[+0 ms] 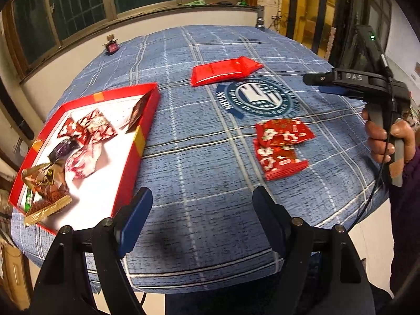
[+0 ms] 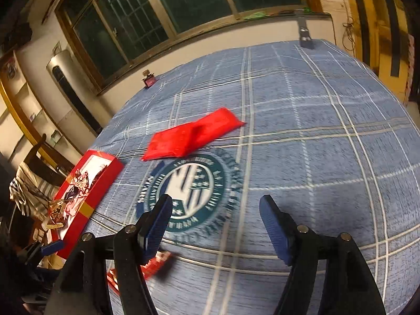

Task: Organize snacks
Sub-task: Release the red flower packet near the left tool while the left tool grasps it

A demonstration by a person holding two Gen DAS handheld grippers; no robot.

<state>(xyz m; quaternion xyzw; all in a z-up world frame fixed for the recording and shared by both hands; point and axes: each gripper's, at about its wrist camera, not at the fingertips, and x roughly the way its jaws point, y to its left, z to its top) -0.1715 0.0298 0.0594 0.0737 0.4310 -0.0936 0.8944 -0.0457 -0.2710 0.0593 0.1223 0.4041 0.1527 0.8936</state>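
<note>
A shallow red box (image 1: 136,141) lies at the table's left and holds several snack packets (image 1: 89,128). My left gripper (image 1: 202,194) hangs open over bare cloth just to the right of the box, with nothing between its fingers. Two red patterned packets (image 1: 284,131) (image 1: 281,161) lie right of centre, and a plain red packet (image 1: 225,72) lies farther back. A hand (image 1: 386,139) holds my right gripper (image 1: 316,82) at the right edge. In the right wrist view that gripper (image 2: 215,200) is open and empty above the printed crest (image 2: 189,183). The plain red packet (image 2: 194,136) lies beyond the crest, and the box (image 2: 97,183) is to the left.
A blue plaid cloth (image 1: 183,120) covers the table, and its front edge drops off just under my left gripper. A small dark red object (image 1: 111,46) and a metal clamp (image 1: 260,22) sit at the far edge. Windows and a wall stand behind.
</note>
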